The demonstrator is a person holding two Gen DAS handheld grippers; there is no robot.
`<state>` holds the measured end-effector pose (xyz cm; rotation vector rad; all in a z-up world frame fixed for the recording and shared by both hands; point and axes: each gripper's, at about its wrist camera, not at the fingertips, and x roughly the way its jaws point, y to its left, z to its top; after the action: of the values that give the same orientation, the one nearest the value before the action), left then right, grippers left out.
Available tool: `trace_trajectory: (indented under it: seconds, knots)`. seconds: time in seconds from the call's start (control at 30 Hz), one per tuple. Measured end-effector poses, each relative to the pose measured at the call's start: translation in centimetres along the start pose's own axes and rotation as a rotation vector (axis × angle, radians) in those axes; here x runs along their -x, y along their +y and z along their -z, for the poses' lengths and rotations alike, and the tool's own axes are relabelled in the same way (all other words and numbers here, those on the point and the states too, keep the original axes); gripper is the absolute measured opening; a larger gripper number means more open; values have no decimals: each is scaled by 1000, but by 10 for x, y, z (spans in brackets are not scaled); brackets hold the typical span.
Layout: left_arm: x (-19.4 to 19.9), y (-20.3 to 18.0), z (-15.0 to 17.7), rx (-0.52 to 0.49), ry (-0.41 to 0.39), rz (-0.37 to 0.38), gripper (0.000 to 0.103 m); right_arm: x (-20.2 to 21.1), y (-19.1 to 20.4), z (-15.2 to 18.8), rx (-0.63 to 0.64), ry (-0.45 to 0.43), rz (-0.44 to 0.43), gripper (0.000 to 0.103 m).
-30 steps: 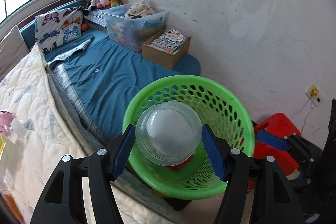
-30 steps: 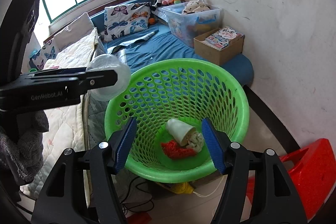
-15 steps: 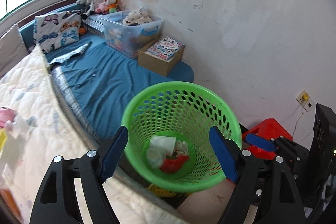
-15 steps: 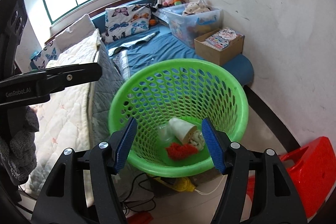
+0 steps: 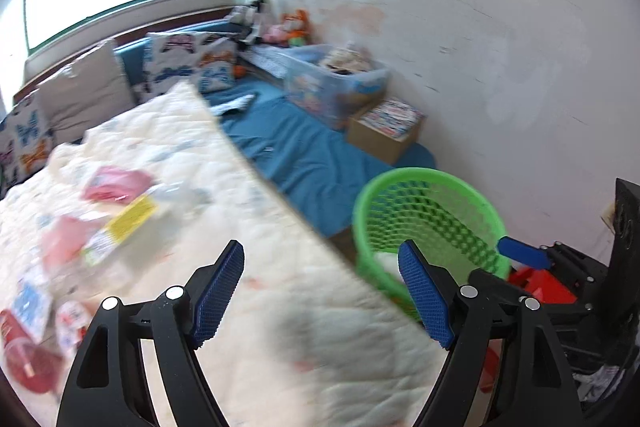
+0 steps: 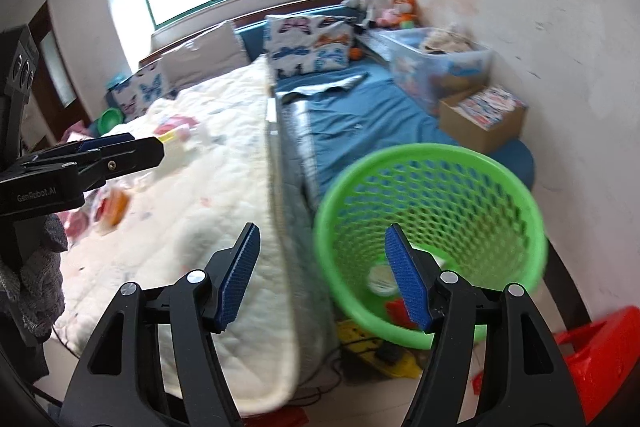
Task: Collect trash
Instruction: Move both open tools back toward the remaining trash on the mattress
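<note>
Both views have swung away from the green basket [image 6: 430,239] toward the bed since the earlier frames; the clear plastic cup once gripped by the left hand-held gripper [image 5: 320,295] is gone from its jaws, and a pale round piece [image 6: 380,277] now lies at the basket bottom, lower right of the right-wrist view, beside red scraps. Left hand-held gripper: released, nothing between its blue pads [image 5: 218,293]. Right hand-held gripper [image 6: 324,279]: likewise spread and empty. Remaining trash, blurred wrappers in pink, yellow and red [image 5: 120,223], lies scattered on the white quilt [image 5: 248,267] at left of the left-wrist view. One drop appears complete; the next pickup likely begins on the bed.
</note>
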<state>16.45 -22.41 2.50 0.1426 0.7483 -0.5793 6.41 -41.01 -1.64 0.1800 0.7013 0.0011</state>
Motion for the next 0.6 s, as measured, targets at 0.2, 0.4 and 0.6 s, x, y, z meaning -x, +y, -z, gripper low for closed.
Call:
trace_trajectory:
  seconds: [0.2,0.4,0.6]
  knots:
    - [31,60,17,99,-11,-96,77,-17,45,-8,73,21,-71,68]
    - [62,129,33,220,-11,-216,77,-33,93,-14,152,41,-135,70]
    - [89,195,49,345,-12,-328,81,-48,142,-19,230,62,-203,73]
